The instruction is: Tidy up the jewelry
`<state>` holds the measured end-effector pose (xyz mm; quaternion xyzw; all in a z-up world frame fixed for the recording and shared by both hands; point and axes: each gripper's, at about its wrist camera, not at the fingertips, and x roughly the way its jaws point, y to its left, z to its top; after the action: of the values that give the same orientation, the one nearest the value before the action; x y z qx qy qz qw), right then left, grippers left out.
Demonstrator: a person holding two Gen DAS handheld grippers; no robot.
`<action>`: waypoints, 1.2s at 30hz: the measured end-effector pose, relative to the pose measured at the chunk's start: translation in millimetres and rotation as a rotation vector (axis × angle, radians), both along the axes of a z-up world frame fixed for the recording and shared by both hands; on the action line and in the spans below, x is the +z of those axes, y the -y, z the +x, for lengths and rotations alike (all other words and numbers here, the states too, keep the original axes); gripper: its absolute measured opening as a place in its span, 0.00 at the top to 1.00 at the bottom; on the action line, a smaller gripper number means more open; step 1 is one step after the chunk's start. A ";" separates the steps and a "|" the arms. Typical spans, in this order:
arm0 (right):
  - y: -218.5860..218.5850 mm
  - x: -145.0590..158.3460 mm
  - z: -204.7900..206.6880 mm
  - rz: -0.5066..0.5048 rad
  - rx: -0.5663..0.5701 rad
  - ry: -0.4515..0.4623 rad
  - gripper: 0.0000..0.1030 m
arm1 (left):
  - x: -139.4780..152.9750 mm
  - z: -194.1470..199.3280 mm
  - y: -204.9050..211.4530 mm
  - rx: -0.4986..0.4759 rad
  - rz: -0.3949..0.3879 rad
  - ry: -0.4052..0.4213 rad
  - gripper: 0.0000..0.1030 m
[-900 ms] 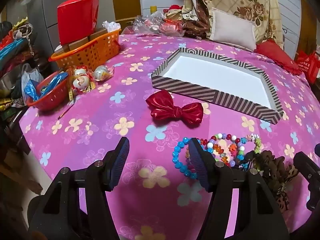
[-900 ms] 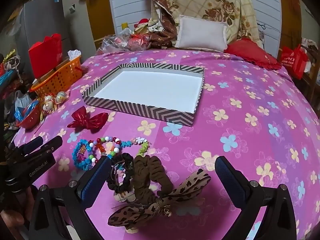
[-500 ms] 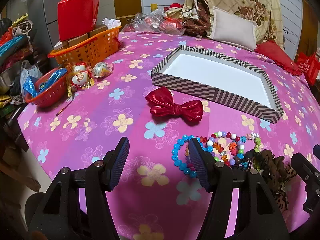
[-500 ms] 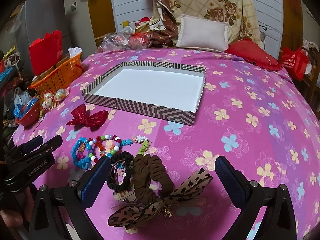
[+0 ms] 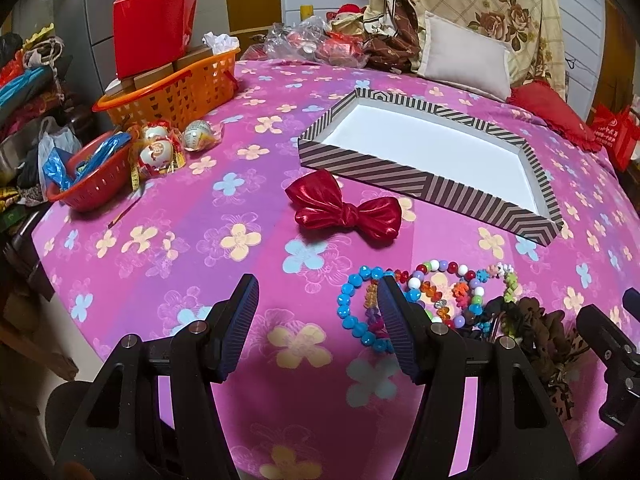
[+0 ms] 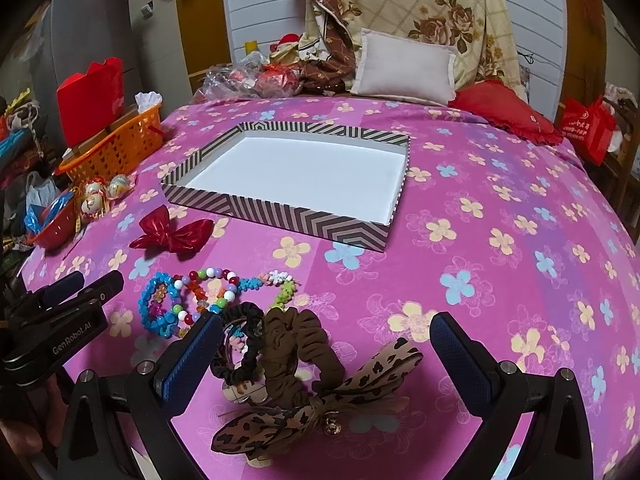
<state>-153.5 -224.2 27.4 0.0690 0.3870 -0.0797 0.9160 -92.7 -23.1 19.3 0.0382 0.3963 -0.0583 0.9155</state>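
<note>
The jewelry is all out on the pink flowered cloth (image 6: 500,200), none of it yet in the striped tray (image 6: 280,208) that sits empty well ahead of both your grippers. Little has changed over the last second: your left gripper (image 5: 316,320) has crept slightly forward, so the red satin bow (image 5: 346,210) now lies a bit nearer ahead of its fingertips, while your right gripper (image 6: 326,344) has held its place. That tells me you are lining up a first pick, not carrying anything. Your left jaws stand fairly wide over bare cloth, with the beaded bracelets (image 6: 192,296) just beside and partly behind the right-hand finger. Your right jaws are spread to their widest, with the brown scrunchie (image 6: 300,340), the black scrunchie (image 6: 240,344) and the leopard-print bow (image 6: 316,404) lying between them, ungripped. By my count: one tray, two bows, two scrunchies, and roughly four bracelets, too overlapped to count surely.
</note>
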 end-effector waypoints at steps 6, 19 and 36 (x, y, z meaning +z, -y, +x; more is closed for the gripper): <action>-4.9 -0.1 1.1 0.006 0.009 0.007 0.00 | -0.4 -0.7 0.4 -0.002 -0.003 -0.002 0.40; -7.3 -1.6 1.8 0.004 0.020 0.012 0.00 | -2.2 -3.3 3.6 -0.003 -0.006 -0.005 0.40; -7.4 -3.1 3.3 -0.031 0.021 0.038 0.00 | -3.0 -3.1 2.1 -0.011 -0.011 -0.010 0.40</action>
<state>-150.2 -216.8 24.3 0.0521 0.3691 -0.0750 0.9249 -95.8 -25.2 16.3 0.0349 0.4004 -0.0660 0.9133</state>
